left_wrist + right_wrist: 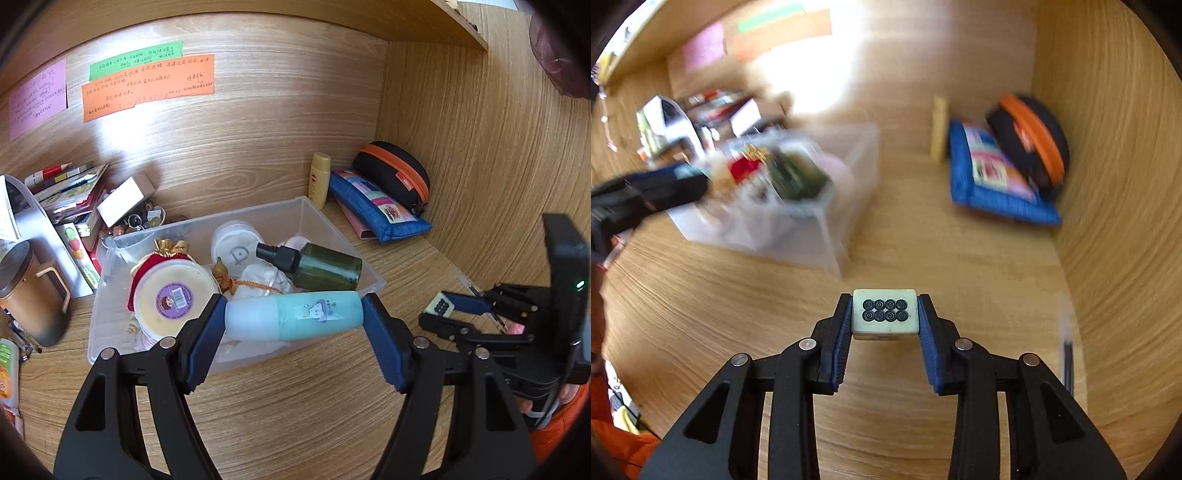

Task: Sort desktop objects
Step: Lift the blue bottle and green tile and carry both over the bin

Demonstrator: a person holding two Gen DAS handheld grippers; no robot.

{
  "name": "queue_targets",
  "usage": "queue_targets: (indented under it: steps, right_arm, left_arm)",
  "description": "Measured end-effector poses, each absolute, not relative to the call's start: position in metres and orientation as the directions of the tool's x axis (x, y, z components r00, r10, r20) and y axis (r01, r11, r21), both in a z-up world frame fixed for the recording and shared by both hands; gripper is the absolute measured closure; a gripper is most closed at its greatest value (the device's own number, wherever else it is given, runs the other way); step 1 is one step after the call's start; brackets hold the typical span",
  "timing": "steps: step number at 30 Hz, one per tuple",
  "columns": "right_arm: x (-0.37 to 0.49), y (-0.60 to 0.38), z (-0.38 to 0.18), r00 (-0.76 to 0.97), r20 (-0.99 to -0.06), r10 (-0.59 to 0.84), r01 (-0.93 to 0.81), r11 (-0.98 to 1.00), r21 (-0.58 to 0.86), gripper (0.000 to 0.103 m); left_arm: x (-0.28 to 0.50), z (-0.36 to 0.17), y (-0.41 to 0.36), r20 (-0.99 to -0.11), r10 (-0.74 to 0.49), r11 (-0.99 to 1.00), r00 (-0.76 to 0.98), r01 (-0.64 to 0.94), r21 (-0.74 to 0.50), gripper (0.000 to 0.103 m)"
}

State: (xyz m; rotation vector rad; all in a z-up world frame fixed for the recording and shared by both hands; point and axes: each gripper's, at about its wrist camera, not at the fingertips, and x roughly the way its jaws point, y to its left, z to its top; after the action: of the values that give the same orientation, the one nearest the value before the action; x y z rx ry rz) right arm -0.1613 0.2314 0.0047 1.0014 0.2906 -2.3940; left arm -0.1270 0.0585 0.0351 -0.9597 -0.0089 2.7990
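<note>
Left wrist view: left gripper (293, 319) pinches a pale blue bottle (293, 318) over the clear bin's (369, 266) near rim; right gripper (885, 317) clamps a mahjong tile (885, 314) beside the bin. Loose end-to-end grip could drop the bottle outside the bin.

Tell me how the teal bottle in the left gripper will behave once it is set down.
The teal bottle looks round and smooth, so laid sideways it would probably roll. Held end to end in the left gripper, it seems rigid. It is likely light plastic.
</note>
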Motion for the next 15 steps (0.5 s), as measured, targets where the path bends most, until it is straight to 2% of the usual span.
queue_targets:
  steps: [7, 15]
  right_arm:
    - [-0.164, 0.195, 0.05, -0.628, -0.625, -0.463, 0.603, -0.798, -0.015, 0.072]
    - [-0.184, 0.152, 0.063, -0.608, -0.609, -0.509, 0.656, -0.754, -0.025, 0.072]
  left_arm:
    - [-0.138, 0.045, 0.045, -0.592, 0.154, -0.987, -0.792, -0.148, -0.058, 0.03]
    - [-0.16, 0.052, 0.023, -0.597, 0.131, -0.991, -0.792, -0.127, -0.049, 0.03]
